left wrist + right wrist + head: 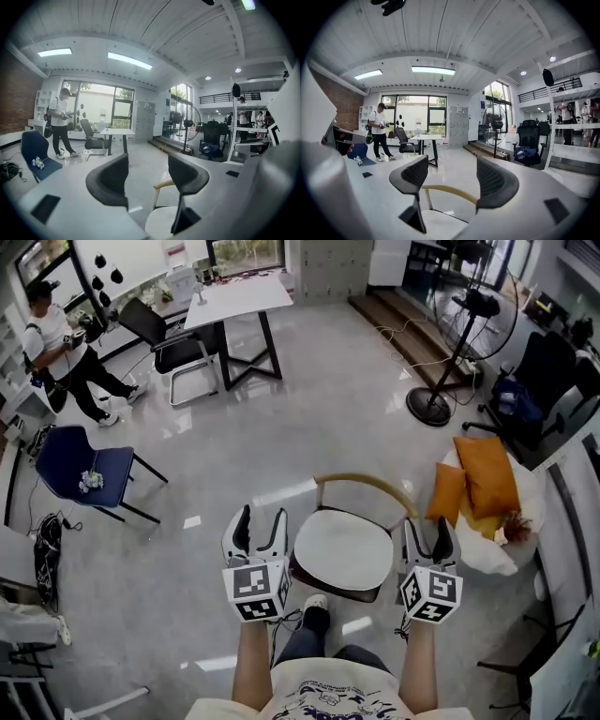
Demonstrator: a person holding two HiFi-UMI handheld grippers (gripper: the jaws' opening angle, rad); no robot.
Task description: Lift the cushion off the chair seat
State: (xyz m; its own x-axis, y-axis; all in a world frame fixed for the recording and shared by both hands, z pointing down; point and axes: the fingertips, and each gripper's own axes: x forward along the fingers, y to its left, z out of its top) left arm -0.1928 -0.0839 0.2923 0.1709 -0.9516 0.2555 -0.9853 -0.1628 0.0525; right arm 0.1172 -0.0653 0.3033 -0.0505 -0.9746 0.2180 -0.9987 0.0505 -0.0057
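Blue chair (89, 470) and a standing person (56, 343) occupy the far left, well apart from the work zone. A white table (234, 301) stands farther back.

Left gripper (262, 518) is held just left of the wooden chair (361, 482), its jaws apart with nothing between them. White cushion (344, 549) lies flat on the chair seat, untouched, between the two grippers. Right gripper (429, 529) flanks the seat's right edge, its jaws likewise spread and empty.

This symmetric stance appears to prepare a two-sided grasp of the cushion rim. The chair's curved backrest (450, 191) borders the cushion's far edge and may obstruct a rearward lift; a straight upward path looks unobstructed.

Orange pillows (478, 479) sit near the right. A floor fan (450, 352) stands beyond, well apart from the chair.
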